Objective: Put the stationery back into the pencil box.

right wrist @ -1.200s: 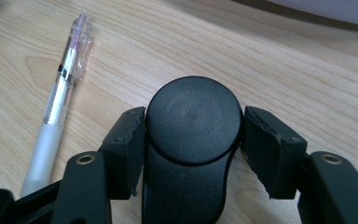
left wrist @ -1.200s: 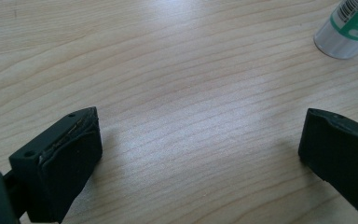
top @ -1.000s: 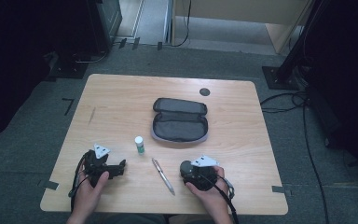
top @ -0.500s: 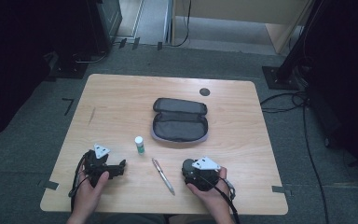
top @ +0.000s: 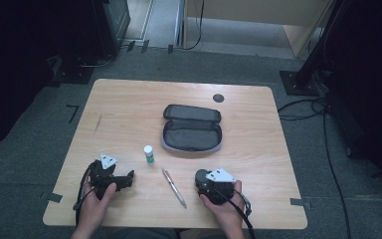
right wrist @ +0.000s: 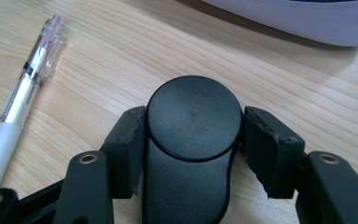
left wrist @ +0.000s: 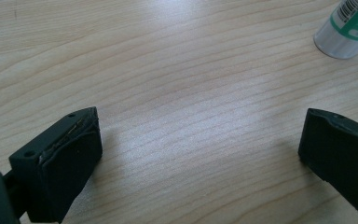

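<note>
High view, right gripper (top: 202, 178) shifted rightward, gripping black case (right wrist: 192, 135)

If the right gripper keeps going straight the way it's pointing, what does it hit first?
Probably the open pencil case, straight ahead of the right gripper, which is shut on a black object. The pen lies off-line.

The high view is dim and soft, its surroundings almost black. Overhead light puts a pale sheen on the bench (left wrist: 177, 60); close views are sharper, with blurred edges.
</note>
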`<state>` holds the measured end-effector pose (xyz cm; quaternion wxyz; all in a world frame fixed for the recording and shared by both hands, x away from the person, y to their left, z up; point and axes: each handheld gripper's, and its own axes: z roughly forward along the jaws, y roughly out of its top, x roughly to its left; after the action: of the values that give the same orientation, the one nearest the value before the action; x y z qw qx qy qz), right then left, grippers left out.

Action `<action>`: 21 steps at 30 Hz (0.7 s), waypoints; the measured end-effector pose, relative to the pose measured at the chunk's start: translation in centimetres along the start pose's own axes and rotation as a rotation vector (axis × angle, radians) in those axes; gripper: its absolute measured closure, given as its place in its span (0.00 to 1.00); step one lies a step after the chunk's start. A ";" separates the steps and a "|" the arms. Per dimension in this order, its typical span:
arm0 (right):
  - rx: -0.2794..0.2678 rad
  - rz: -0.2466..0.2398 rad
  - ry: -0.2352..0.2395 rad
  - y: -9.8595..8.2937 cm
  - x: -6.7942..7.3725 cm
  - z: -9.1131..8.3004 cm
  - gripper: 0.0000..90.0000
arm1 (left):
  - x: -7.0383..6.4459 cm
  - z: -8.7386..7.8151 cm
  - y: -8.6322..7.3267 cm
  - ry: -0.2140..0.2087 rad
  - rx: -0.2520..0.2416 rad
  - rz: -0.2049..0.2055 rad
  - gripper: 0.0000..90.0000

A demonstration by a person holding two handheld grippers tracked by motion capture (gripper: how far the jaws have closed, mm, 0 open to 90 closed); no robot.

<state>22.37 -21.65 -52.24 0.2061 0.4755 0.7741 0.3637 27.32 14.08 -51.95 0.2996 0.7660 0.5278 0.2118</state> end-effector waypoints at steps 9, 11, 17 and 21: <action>-0.023 0.017 0.014 0.6 -0.1 -0.5 0.47 | 0.0 0.0 0.0 0.000 0.000 0.001 0.00; -0.026 0.017 0.014 0.9 0.0 -0.7 0.47 | 0.0 0.0 0.0 0.000 0.000 0.002 0.00; -0.056 0.019 0.001 1.7 -0.5 -1.5 0.47 | 0.0 0.0 0.0 0.000 0.000 0.002 0.00; -0.063 0.024 -0.005 1.9 -0.9 -1.6 0.47 | 0.0 0.0 0.0 0.000 0.000 0.001 0.00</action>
<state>22.85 -22.53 -49.76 0.2187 0.4790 0.7559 0.3891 27.32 14.09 -51.95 0.2995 0.7664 0.5273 0.2119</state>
